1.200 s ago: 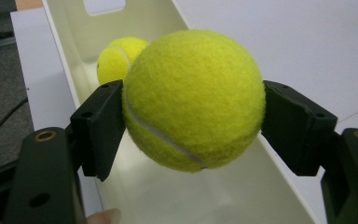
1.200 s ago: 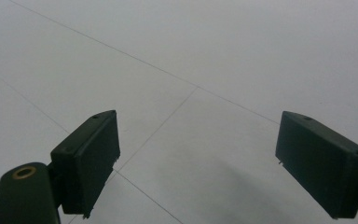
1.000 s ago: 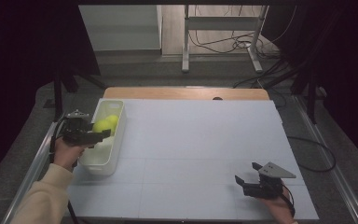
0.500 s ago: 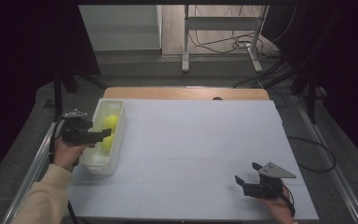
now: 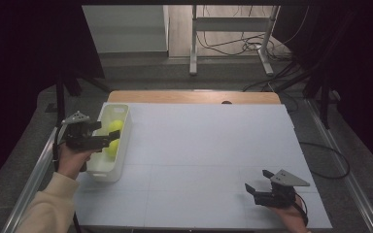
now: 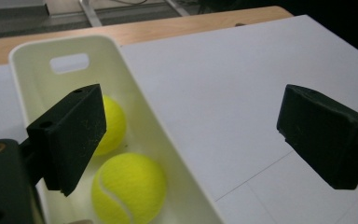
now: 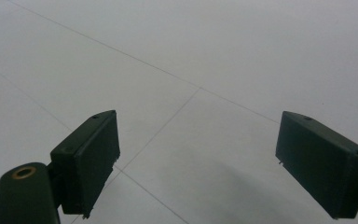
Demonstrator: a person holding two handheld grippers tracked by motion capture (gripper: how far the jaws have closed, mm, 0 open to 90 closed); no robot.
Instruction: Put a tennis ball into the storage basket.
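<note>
A: What sits nearest the person?

B: The right tool (image 5: 253,189), low on the desk (image 5: 209,145) by its near right corner. Its jaws are spread wide with nothing between them; in the right gripper view there is bare white surface with thin seam lines under them.

A: And the other one?

B: The left tool (image 5: 108,137) is at the desk's left edge, held in the person's left hand (image 5: 73,158), a pale sleeve (image 5: 43,208) behind it. It hangs over a white bin (image 5: 118,160), jaws also spread and holding nothing.

A: Where are the balls against that tool?

B: In the left gripper view, the nearer tennis ball (image 6: 128,186) lies in the bin below and just inside the left jaw, apart from it. The second tennis ball (image 6: 112,123) lies farther along the bin, partly hidden behind that same jaw. The right jaw stands out past the bin's wall, over the white desk.

A: Beyond that?

B: The bin's far end with its handle slot (image 6: 69,63), then the wooden desk edge (image 5: 194,97).
</note>
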